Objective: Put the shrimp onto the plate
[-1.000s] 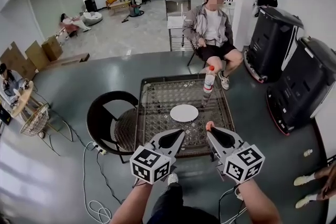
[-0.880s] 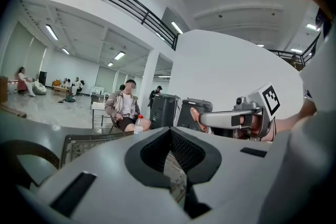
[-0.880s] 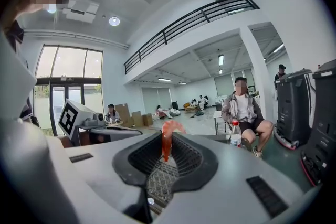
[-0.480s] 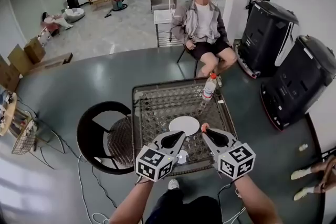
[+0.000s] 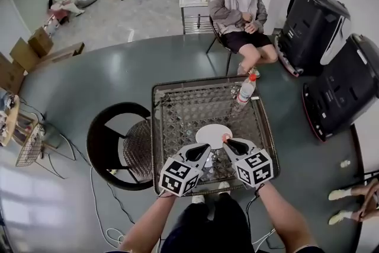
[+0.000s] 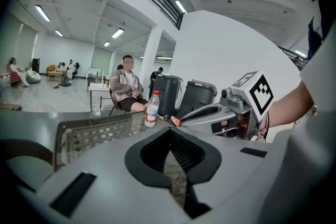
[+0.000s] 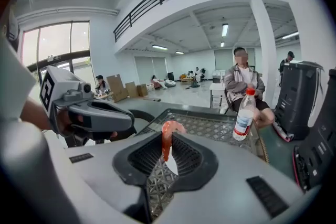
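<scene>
A white plate [image 5: 214, 135] lies on the glass lattice-top table [image 5: 177, 109], near its front. My right gripper [image 5: 227, 141] is shut on an orange shrimp [image 5: 224, 138] and holds it at the plate's near edge. In the right gripper view the shrimp [image 7: 167, 139] hangs upright between the shut jaws [image 7: 167, 153], with the plate [image 7: 172, 164] showing white below. My left gripper [image 5: 199, 153] hovers just left of it, over the table's front. Its jaws [image 6: 169, 136] are shut with nothing in them.
A plastic water bottle [image 5: 244, 90] with a red cap stands at the table's far right. A round black chair [image 5: 118, 142] sits against the table's left side. A person [image 5: 240, 6] sits beyond the table. Two large black machines [image 5: 331, 68] stand at the right.
Both grippers have moved forward over the table's front. The right one has carried the shrimp up to the plate's near edge. Both have stayed shut.
</scene>
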The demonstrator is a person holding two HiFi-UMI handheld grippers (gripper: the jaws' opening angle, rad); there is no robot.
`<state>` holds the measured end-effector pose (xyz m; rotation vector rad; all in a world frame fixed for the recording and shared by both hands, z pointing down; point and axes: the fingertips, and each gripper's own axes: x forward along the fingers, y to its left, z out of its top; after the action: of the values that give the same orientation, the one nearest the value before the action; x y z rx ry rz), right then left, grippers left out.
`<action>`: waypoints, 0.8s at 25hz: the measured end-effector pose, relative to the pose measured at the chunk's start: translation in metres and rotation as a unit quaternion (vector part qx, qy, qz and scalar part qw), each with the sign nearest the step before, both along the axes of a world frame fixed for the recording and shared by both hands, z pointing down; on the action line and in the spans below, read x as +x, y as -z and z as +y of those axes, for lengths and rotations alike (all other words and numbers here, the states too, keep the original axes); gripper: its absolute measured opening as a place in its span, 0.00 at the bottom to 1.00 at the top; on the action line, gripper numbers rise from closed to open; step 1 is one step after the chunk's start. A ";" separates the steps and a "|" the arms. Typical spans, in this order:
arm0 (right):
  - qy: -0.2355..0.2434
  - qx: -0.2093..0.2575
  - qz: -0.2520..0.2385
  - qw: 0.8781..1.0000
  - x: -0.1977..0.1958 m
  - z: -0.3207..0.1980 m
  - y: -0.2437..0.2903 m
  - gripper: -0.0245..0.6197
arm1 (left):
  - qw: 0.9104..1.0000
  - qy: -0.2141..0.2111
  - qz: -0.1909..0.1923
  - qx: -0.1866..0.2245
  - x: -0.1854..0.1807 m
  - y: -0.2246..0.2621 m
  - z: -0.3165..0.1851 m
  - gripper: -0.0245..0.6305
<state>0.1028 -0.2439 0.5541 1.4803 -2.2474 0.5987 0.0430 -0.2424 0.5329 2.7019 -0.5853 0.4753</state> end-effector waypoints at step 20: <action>0.119 -0.156 0.072 0.978 -0.011 -0.068 -0.181 0.14 | 0.992 0.095 -0.066 -0.049 -0.009 -0.052 -0.034 0.05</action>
<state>0.0922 -0.3122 0.7347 1.0494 -2.0662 0.7053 0.0344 -0.2762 0.5848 2.5043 -0.8246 0.6181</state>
